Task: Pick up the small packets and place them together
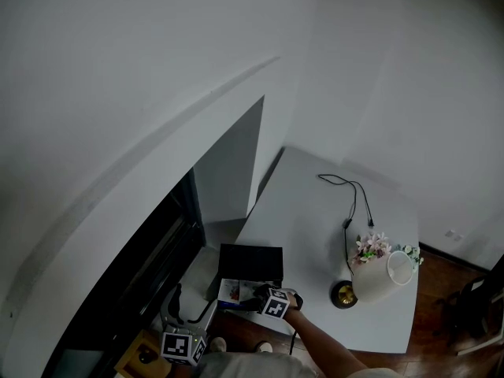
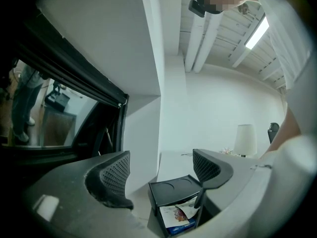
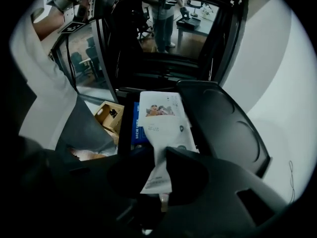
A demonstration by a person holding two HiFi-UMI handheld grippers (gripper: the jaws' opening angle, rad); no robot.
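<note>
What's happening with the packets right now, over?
Right gripper shut on white packet. Left gripper open, empty. Blue item partly under packet, inside black box.

**White room, dark glazing beside the bench**

A white bench (image 1: 315,211) stands in a corner of plain white walls (image 1: 118,93). Left of the bench runs a dark-framed window (image 1: 161,246). At the bench's near right corner stand a cream-shaded lamp (image 1: 386,278) and a small bunch of flowers (image 1: 372,246). Right of the bench lies brown wooden floor (image 1: 461,290). High above the bench, a strip light (image 2: 256,32) glows on a white beamed ceiling.
</note>
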